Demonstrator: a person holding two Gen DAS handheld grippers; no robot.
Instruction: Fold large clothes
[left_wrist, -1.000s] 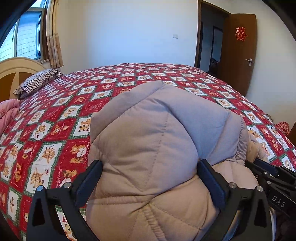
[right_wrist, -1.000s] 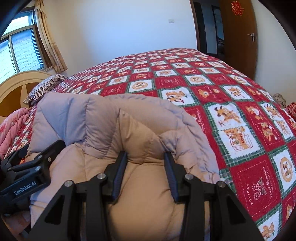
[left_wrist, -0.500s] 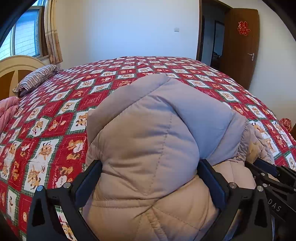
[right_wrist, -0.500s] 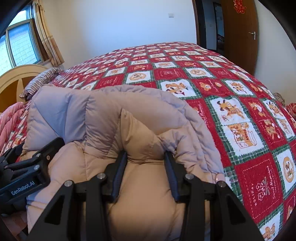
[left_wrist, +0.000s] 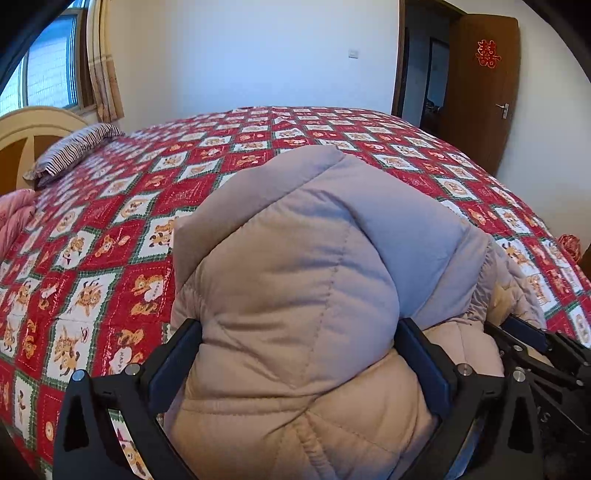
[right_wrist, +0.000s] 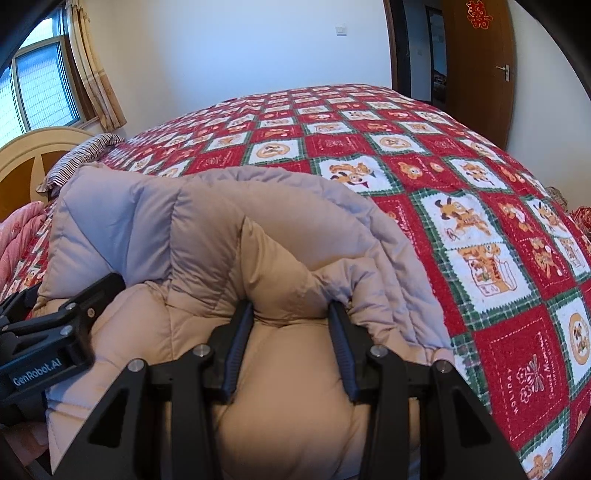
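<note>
A puffy beige and grey quilted jacket (left_wrist: 295, 273) lies bunched on the near edge of the bed. My left gripper (left_wrist: 299, 328) is shut on a thick wad of the jacket, its jaws standing wide with the padding bulging between them. In the right wrist view the same jacket (right_wrist: 207, 229) fills the near left. My right gripper (right_wrist: 290, 314) is shut on a narrower fold of it. The right gripper also shows at the lower right edge of the left wrist view, and the left gripper at the lower left of the right wrist view.
The bed wears a red, white and green patchwork quilt (left_wrist: 258, 155) stretching far ahead. A striped pillow (left_wrist: 74, 149) and cream headboard (left_wrist: 22, 136) sit at the left, with pink bedding (left_wrist: 14, 218) below them. A brown door (left_wrist: 480, 92) stands open at the right.
Both views have tipped slightly, so the jacket sits a little lower and more of the bed shows beyond it. Both grips on the jacket stay the same.
</note>
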